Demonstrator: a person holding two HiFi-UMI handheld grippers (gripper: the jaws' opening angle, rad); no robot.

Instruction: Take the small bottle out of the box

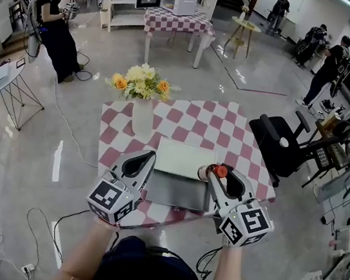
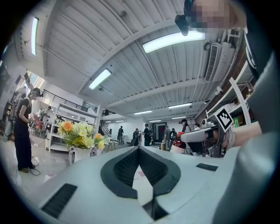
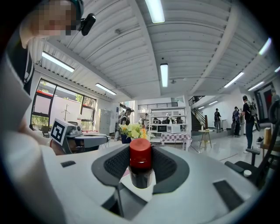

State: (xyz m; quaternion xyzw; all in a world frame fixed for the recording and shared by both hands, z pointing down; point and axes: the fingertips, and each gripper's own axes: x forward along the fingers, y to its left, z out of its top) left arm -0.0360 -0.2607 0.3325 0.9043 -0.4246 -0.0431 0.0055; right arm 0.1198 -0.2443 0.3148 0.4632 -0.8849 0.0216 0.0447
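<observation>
The left gripper fills the lower frame. Its dark ribbed pads meet at the tips with nothing between them — only a pale wedge of tabletop shows in the gap nearer the camera. To the left stands a white vase of yellow and orange flowers; farther left, a person in dark clothes. At right, the right gripper with its marker cube has a red-capped small bottle at its tip. Strip lights line the ribbed ceiling.

Surface: small surface covered by a pink-and-white checked cloth.
Far left: white vase of yellow and orange flowers, upright.
Near middle: flat grey box, open, pale lid on its far side.
</observation>
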